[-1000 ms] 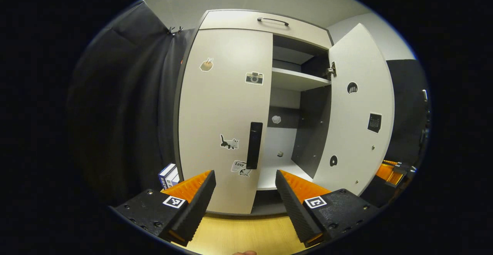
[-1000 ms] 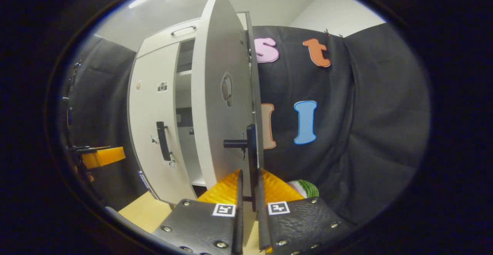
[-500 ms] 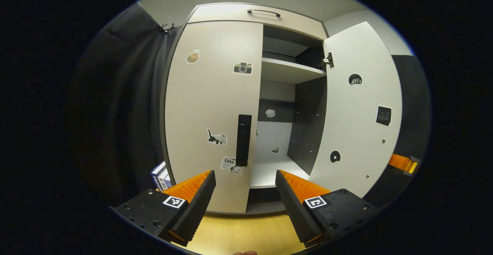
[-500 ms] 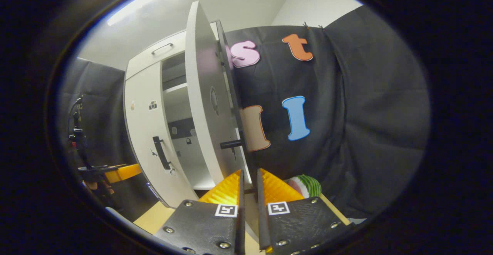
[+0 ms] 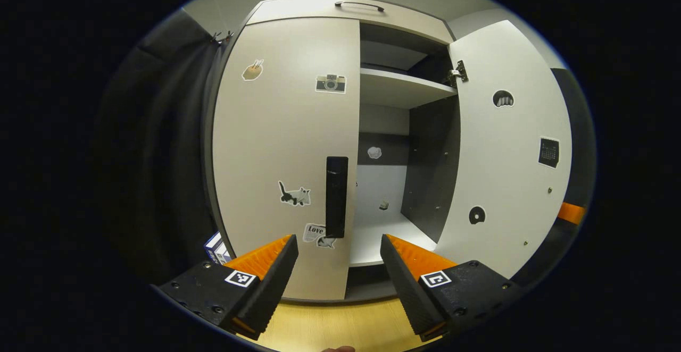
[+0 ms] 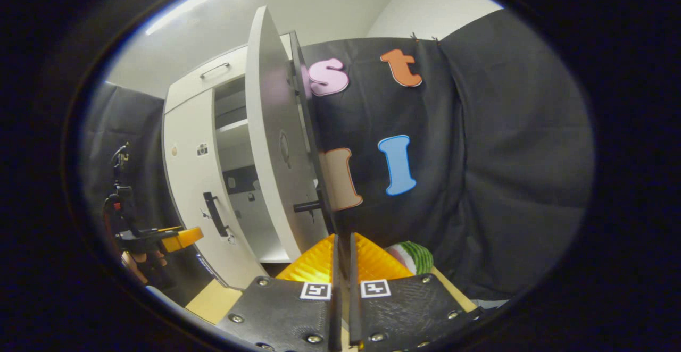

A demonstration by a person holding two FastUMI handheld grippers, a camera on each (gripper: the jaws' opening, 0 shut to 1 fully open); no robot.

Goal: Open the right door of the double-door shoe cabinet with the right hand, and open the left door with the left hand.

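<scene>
In the left gripper view the pale cabinet's left door [image 5: 282,144] is closed, and its black vertical handle [image 5: 336,197] stands just beyond my left gripper [image 5: 339,253], which is open and apart from it. The right door [image 5: 505,155] stands swung out wide. In the right gripper view that right door [image 6: 268,144] is seen nearly edge-on. My right gripper [image 6: 343,251] is shut on its black handle [image 6: 308,207], whose bar runs down between the orange fingers [image 6: 372,261]. The left gripper [image 6: 178,236] shows far off at the left, held by a hand.
Inside the cabinet are a shelf [image 5: 399,83] and a small object [image 5: 383,204] on the bottom board. A drawer with a handle [image 5: 359,5] tops the cabinet. A blue-white box [image 5: 215,246] stands left of it, a green striped ball [image 6: 417,256] right of it. Wooden floor [image 5: 330,325] lies below.
The right door has swung further open with my right gripper on its handle. My left gripper has drawn closer to the left door's handle and has stayed open.
</scene>
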